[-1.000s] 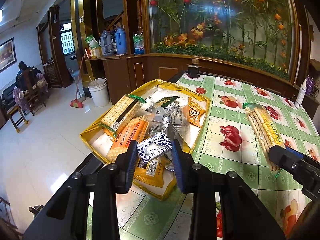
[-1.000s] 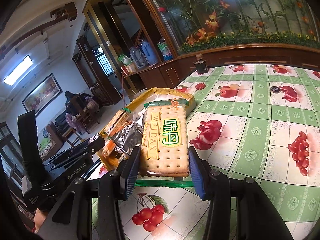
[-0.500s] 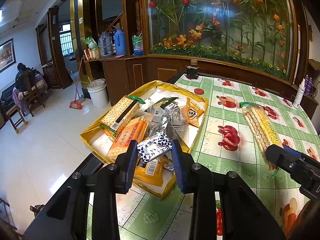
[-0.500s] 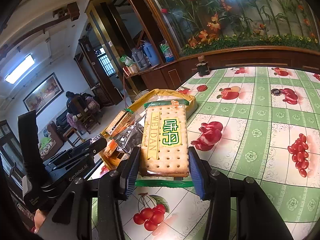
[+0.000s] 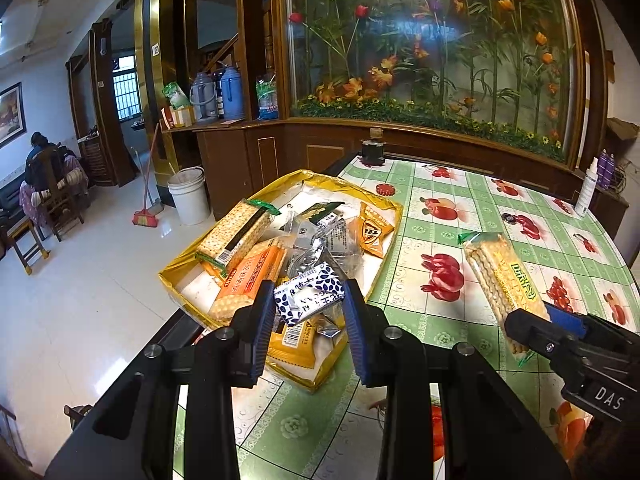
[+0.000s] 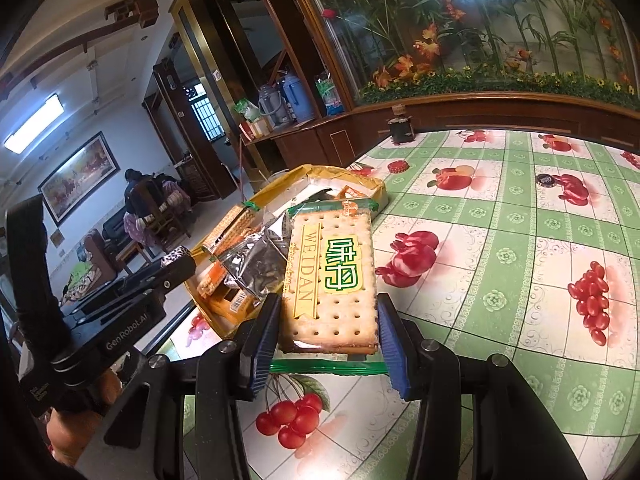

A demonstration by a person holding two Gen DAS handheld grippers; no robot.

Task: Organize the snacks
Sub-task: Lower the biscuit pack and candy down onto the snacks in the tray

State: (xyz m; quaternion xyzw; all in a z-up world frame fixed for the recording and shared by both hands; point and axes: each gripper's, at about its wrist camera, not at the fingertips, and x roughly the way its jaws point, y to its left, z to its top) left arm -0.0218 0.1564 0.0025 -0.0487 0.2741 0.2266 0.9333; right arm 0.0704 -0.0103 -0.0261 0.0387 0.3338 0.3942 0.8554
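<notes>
The right gripper (image 6: 325, 330) is clamped on the near end of a cracker pack (image 6: 332, 276), gripped by its narrow edges, with the green wrapper tail hanging under the jaws. Most of the pack sticks out forward past the pads, so its weight levers against a small grip patch. A quick swing or a slack squeeze could let it pivot down or slide out onto the counter (image 6: 500, 280), and too hard a squeeze would likely crack the biscuits at the edges.

The left gripper (image 5: 308, 306) holds a small blue-and-white packet (image 5: 309, 299) just above the near end of the yellow tray (image 5: 172, 280). The packet is soft and puffy. Whether the pads have the packet itself or only its wrapper is hard to tell from here; if only the wrapper, it may slip loose and drop back into the pile.

Farther on, the tray is heaped with loose snacks (image 5: 320, 240), some leaning on the rim. It sits near the counter's left edge, over open floor. A nudge from either gripper could push the tray outward or tip a packet over the side.

The two grippers work close together, so a crossing move risks a knock that jars either grip.
</notes>
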